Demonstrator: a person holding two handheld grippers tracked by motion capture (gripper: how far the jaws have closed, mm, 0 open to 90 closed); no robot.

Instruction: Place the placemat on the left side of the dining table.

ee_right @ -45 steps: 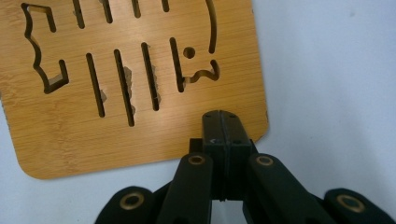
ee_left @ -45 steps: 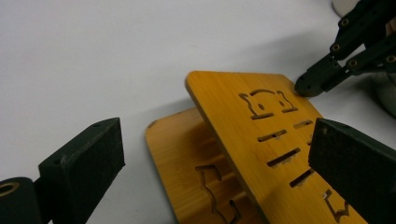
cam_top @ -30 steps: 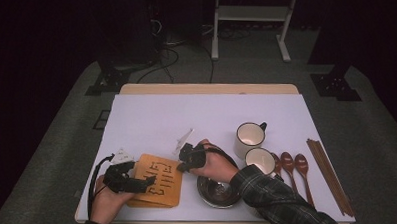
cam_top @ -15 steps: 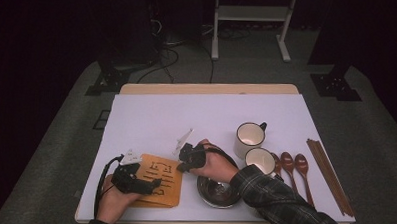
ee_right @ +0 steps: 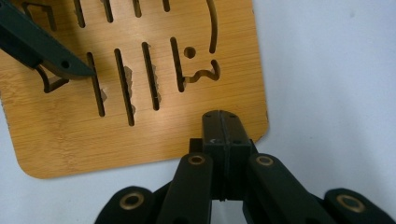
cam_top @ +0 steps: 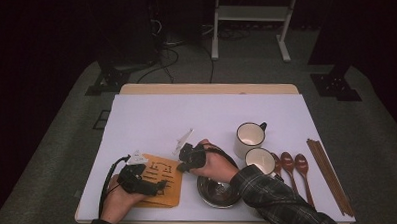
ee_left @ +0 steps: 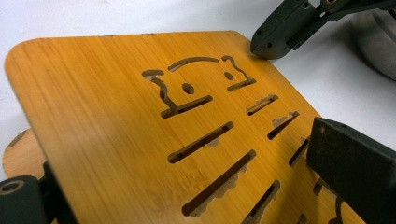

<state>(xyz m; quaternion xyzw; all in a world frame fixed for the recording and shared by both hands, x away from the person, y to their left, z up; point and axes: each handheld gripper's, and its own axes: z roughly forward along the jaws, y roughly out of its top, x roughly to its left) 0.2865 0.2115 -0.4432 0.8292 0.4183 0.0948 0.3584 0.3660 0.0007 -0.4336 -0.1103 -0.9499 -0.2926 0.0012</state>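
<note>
Here the bamboo trivet [cam_top: 160,183], a slotted wooden board with cut-out lines, lies flat on the white table cover [cam_top: 206,112] in the lower left of the high view. In that view the left gripper [cam_top: 151,186] rests over the board's near half, the person's hand behind it at the bottom edge. In the left gripper view its two black jaws stand apart, one at the lower left corner and one at the lower right, with the board [ee_left: 140,121] spread between them; whether the pads press on the wood is hard to say from this angle, though they look to be just resting over it.

The right gripper [cam_top: 183,161] sits at the board's upper right corner in the high view. In the right gripper view its jaws are pressed together with nothing between them, and the joined tip [ee_right: 223,128] rests at the board's lower right edge [ee_right: 140,126]; it seems to touch the rim.

To the right of the board, in the lower middle of the high view, stands a steel bowl [cam_top: 219,190]. Further right are two cups [cam_top: 249,135], two wooden spoons [cam_top: 289,162] and chopsticks [cam_top: 329,174].
</note>
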